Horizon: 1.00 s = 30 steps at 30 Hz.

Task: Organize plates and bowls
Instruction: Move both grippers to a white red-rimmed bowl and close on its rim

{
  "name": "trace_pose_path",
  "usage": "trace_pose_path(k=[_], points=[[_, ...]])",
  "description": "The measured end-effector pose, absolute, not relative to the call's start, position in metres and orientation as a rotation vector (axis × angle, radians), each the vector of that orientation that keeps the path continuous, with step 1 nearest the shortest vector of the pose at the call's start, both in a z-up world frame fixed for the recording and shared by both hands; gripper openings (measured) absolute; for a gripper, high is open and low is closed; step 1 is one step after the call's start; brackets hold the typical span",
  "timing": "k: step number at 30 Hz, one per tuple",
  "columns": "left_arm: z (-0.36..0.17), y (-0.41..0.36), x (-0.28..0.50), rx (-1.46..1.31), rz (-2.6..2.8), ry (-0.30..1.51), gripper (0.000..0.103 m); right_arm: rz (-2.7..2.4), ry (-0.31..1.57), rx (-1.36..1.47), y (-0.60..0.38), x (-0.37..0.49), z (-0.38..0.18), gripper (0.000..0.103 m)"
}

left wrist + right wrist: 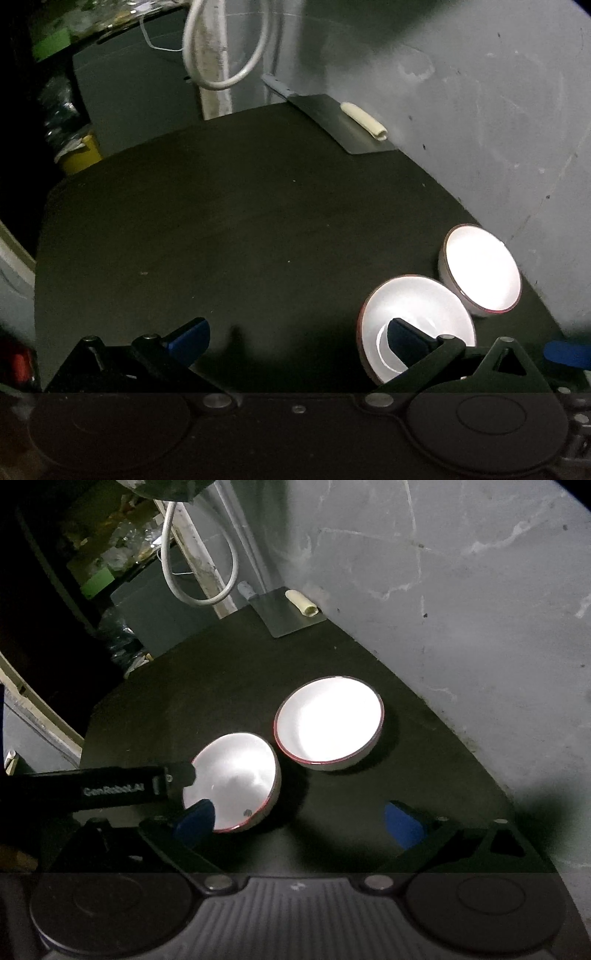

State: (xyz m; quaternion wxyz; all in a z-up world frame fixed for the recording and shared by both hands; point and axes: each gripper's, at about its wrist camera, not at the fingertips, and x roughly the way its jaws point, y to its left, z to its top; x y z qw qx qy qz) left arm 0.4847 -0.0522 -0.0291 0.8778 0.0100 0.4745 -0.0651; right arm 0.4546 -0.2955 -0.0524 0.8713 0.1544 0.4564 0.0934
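Left wrist view: the left gripper (295, 341) has its fingers spread wide over the dark worktop (221, 229) — nothing held. The near bowl (417, 314) sits at four o'clock, the far bowl (480, 269) touching it beyond.

Right wrist view: the right gripper (299, 821) is spread wide too, empty — both bowls at twelve o'clock.
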Motion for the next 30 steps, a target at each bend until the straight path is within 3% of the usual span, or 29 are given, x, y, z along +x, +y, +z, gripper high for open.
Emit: trace_pose_path(k=[8, 20, 22, 24, 26, 30], points=[[-0.036, -0.061, 0.493, 0.040, -0.177, 1.012, 0.102, 0.190, 0.976, 0.331, -0.294, 0.465, -0.061, 0.087], [-0.042, -0.070, 0.491, 0.048, -0.204, 1.031, 0.093, 0.200, 0.995, 0.333, -0.291, 0.469, -0.067, 0.080], [-0.042, -0.069, 0.491, 0.044, -0.210, 1.032, 0.082, 0.205, 0.995, 0.337, -0.291, 0.469, -0.068, 0.078], [-0.043, -0.070, 0.491, 0.041, -0.219, 1.042, 0.078, 0.212, 0.994, 0.344, -0.291, 0.468, -0.069, 0.074], [-0.043, -0.071, 0.491, 0.043, -0.224, 1.040, 0.073, 0.225, 0.989, 0.357, -0.292, 0.469, -0.069, 0.067], [-0.044, -0.073, 0.489, 0.038, -0.244, 1.045, 0.053, 0.251, 0.986, 0.376, -0.292, 0.470, -0.070, 0.053]])
